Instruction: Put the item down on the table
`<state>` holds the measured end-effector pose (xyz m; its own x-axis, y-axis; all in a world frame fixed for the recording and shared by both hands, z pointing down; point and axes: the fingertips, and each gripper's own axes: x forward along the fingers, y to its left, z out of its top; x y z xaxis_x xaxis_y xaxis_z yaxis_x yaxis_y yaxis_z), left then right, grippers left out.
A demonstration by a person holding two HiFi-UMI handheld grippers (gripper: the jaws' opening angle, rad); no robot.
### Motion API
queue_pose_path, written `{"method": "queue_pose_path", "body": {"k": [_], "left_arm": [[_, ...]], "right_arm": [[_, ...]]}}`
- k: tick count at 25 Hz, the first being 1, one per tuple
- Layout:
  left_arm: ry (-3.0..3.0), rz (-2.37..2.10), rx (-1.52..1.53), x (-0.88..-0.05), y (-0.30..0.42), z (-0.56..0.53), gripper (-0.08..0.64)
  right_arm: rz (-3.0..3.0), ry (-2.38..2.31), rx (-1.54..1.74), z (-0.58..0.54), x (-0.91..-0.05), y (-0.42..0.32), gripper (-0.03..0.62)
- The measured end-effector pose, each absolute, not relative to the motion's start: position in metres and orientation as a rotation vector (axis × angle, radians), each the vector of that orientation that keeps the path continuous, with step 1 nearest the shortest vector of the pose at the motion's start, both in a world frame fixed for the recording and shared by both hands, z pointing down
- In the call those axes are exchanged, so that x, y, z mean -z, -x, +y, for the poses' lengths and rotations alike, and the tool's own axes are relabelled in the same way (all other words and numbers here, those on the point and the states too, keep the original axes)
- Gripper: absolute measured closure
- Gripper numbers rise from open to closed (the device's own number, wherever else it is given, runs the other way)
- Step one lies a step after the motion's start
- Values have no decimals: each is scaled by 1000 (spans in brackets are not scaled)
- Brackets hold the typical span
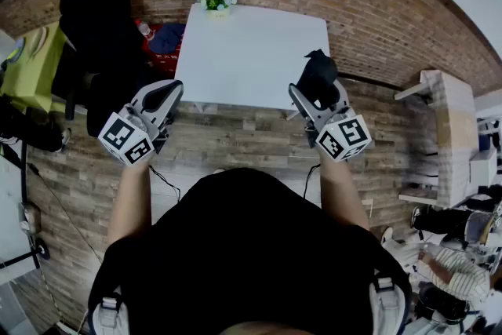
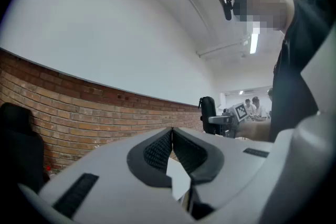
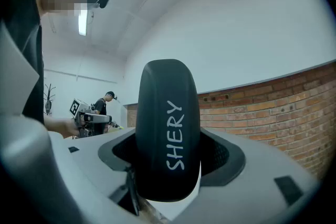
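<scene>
The item is a black oblong case with white lettering, standing upright between the jaws of my right gripper, which is shut on it. In the head view the case hangs above the near right corner of the white table. My left gripper is held at the table's near left edge. Its jaws are shut with the pads together and nothing between them. Both grippers point level, toward the brick wall.
A small pot of flowers stands at the table's far edge. A black chair and a yellow-green thing are to the left. Wooden shelving is to the right. Brick-patterned floor lies all round.
</scene>
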<state>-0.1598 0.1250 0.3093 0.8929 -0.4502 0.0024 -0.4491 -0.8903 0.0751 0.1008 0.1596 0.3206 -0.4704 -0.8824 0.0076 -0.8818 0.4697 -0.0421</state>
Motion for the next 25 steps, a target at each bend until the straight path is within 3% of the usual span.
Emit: {"method": "queue_pose_path", "body": {"k": [25], "left_arm": [[-2957, -616, 62, -322, 224, 90, 546]], "right_arm": [[2583, 1702, 138, 148, -330, -54, 254]]}}
